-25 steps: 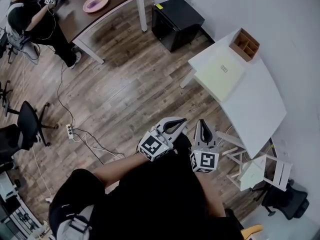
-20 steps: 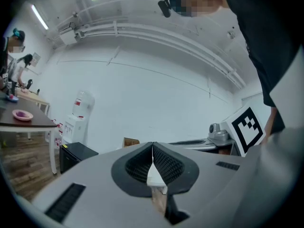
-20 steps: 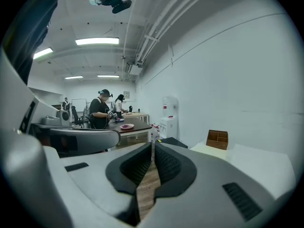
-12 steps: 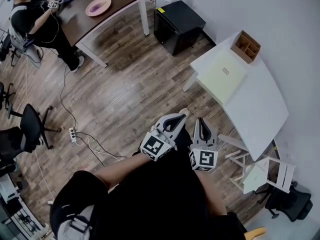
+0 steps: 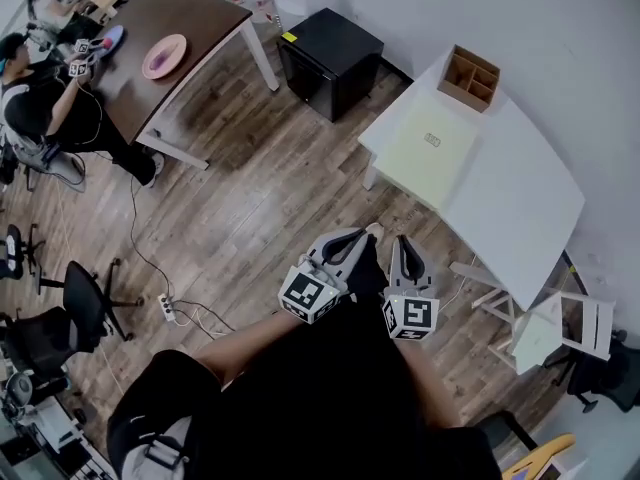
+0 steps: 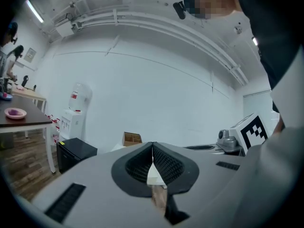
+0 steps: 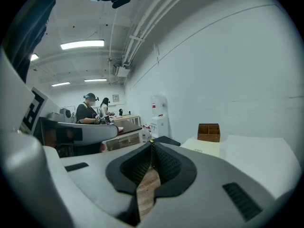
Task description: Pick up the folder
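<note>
**Folder: position and handling**

1. Position. The folder [image 5: 428, 158] lies flat on the white surface [image 5: 515, 203], in the corner nearest the person. Two of its edges run close along the surface's rim. A wooden organiser [image 5: 468, 76] stands just beside its far corner. The folder is well apart from both grippers.

2. Gripper state. The left gripper [image 5: 352, 245] and the right gripper [image 5: 404, 253] are both held in front of the body over the wooden floor. The jaws of each are pressed together, with nothing between them. They are to be opened before any grasp is attempted.

3. Expected handling. The folder is judged to be thin, light and only partly stiff. Sagging is to be expected if it is lifted by one corner. Its pale cover looks smooth and may slip between the pads. Whether it holds papers cannot be told.

4. Grasp point. Because it lies flush, no jaw can be passed beneath it from above. The edge along the near rim is recommended. It is best drawn slightly over the rim and then clamped at the middle of that edge.
</note>
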### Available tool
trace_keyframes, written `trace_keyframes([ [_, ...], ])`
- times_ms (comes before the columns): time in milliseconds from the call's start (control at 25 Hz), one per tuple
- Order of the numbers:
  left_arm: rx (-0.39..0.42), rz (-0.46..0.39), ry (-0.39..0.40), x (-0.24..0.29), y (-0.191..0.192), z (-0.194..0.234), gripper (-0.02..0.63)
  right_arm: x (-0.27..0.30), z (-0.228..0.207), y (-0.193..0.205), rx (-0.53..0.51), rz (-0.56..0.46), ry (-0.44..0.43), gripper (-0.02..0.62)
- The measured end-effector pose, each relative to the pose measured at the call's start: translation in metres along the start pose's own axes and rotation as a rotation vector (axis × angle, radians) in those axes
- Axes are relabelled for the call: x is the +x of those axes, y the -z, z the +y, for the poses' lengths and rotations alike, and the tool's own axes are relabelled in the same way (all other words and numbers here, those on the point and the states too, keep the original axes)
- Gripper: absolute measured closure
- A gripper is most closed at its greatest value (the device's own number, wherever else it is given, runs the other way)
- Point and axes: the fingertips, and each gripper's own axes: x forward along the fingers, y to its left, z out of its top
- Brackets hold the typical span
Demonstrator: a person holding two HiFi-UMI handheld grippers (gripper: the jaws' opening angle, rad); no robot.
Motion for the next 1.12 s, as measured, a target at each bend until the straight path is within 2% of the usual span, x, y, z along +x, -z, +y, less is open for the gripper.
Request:
trace_keyframes([
  [320,0.015,0.064,0.063,0.08,-0.007,0.024,0.591,0.045,-0.083,-0.012,0.093,-0.002,0.099,0.558],
  [560,0.007,0.105,0.026,0.138,-0.013,0.063,0.591,0.087,-0.143,-0.02,0.138,0.01,0.149,0.558],
  [840,-0.008,0.147,0.016,0.195,-0.016,0.097,0.591,0.127,-0.196,-0.014,0.145,0.064,0.146,0.558],
  [1120,-0.023,0.2,-0.007,0.238,-0.005,0.123,0.591,0.159,-0.237,0.002,0.22,0.109,0.132,0.558],
])
